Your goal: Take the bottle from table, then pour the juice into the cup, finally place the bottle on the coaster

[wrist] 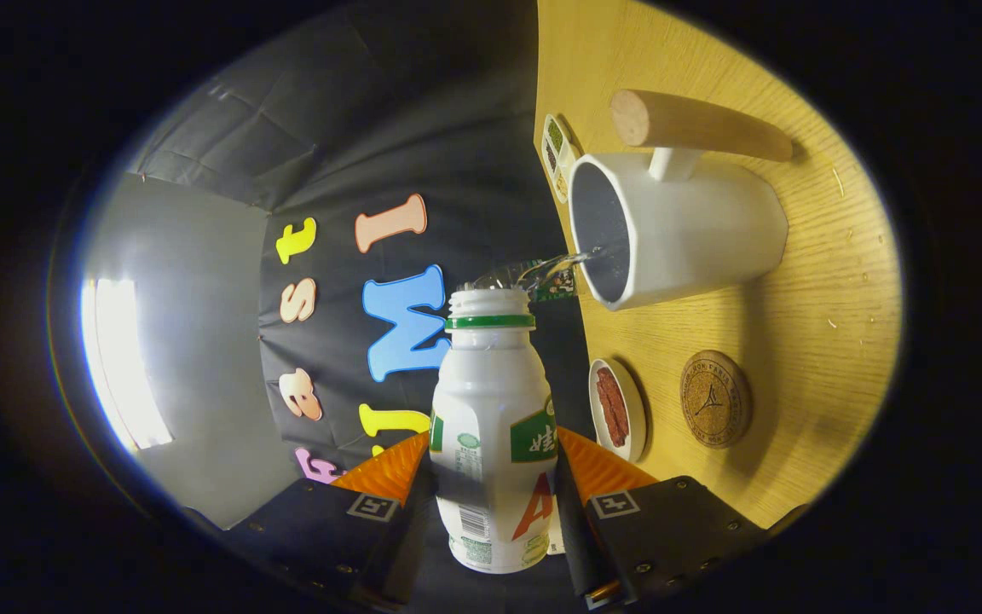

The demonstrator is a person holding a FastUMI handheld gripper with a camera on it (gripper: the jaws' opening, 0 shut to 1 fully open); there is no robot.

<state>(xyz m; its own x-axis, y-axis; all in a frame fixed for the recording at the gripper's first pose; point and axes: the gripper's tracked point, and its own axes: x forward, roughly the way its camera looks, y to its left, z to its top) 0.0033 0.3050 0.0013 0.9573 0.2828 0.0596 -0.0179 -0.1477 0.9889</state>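
My gripper (491,477) is shut on a white plastic bottle (491,426) with a green neck ring; both fingers (384,473) press its sides. The whole view is rolled sideways, so the bottle is tipped. A clear stream of liquid (555,266) runs from the open bottle mouth into the white cup (687,230), which has a wooden handle (696,124). The cup stands on the wooden table (823,324) just beyond the bottle's mouth. A round cork coaster (715,398) lies on the table beside the cup, nearer the fingers.
A small white dish with a reddish strip (616,409) sits between the coaster and the table's edge. A small card with green patches (557,156) lies past the cup. The black cloth wall (389,128) and a bright window (120,358) lie beyond the table's edge.
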